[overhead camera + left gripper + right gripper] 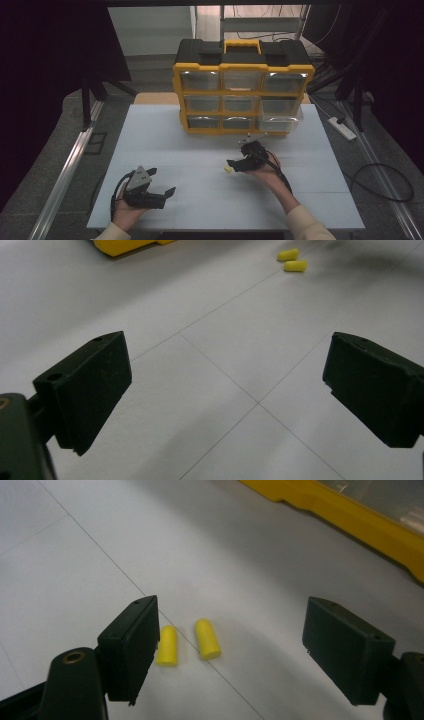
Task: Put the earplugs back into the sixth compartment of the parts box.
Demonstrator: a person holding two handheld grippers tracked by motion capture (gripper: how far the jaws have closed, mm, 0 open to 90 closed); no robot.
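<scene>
Two small yellow foam earplugs [166, 646] [208, 639] lie side by side on the white table. In the high view they are a yellow speck [228, 170] right in front of my right gripper [236, 165]. In the right gripper view my right gripper [230, 630] is open, low over the table, its jaws on either side of the pair; one plug lies close to the left jaw and neither pad touches them. My left gripper [161, 182] rests at the front left, open and holding nothing. In the left gripper view [225, 370] the earplugs [292, 260] lie far off.
A yellow and black drawer organizer [243, 90] stands at the back of the white table [165, 145]. Its bottom right clear drawer [280, 122] is pulled out. A power strip [342, 127] and cables lie on the floor to the right.
</scene>
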